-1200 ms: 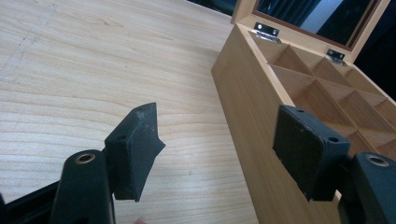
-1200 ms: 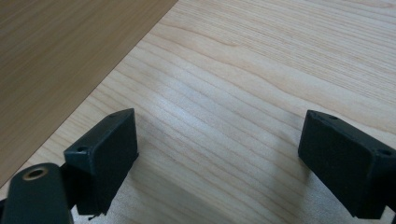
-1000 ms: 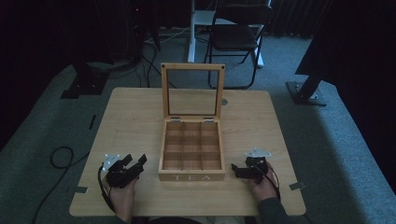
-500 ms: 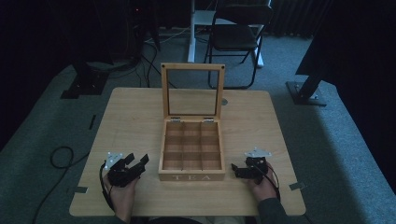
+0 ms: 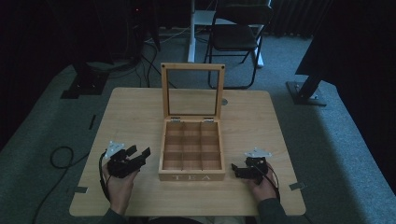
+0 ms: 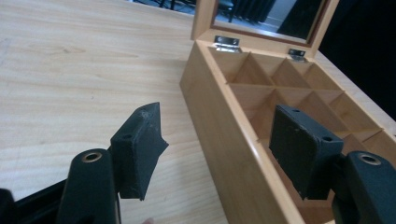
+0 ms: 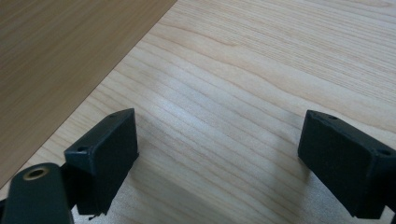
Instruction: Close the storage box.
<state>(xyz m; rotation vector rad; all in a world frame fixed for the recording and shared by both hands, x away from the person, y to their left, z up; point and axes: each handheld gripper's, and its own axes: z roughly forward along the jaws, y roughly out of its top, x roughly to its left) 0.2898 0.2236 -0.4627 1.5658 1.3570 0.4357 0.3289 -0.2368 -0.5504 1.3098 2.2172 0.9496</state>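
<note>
On the light wooden table point(image 5: 130, 112), the left tongs point(image 5: 138, 156) sit at about eight o'clock from the table's centre, held in the person's left hand point(image 5: 119, 184), with the grey three-cornered plate point(image 5: 113, 147) on top and a black cable point(image 5: 101, 179) looping beside the wrist; their jaws stand released, well apart and grasping nothing, pointing toward two o'clock at the box's left wall; in the left gripper view the left tongs point(image 6: 219, 144) straddle that wall, one jaw over bare table and the other over the nearest compartments, though I cannot tell whether either touches the wood; the wooden tea box point(image 5: 192, 175) stands at the centre of the table's near half, the word TEA on its front, its nine compartments point(image 5: 192, 146) empty, and its glass-paned lid point(image 5: 192, 89) raised upright at twelve o'clock on two metal hinges point(image 6: 227, 43); at about four o'clock the right tongs point(image 5: 237, 169), in the right hand point(image 5: 262, 185), point toward nine o'clock at the box's right wall, just beside it; in the right gripper view the right tongs point(image 7: 219, 151) are likewise released, jaws spread wide over bare table grain, with the box's side filling the upper left corner; beyond the table, at twelve o'clock, a dark chair point(image 5: 238, 35) stands on grey carpet point(image 5: 327, 140).
</note>
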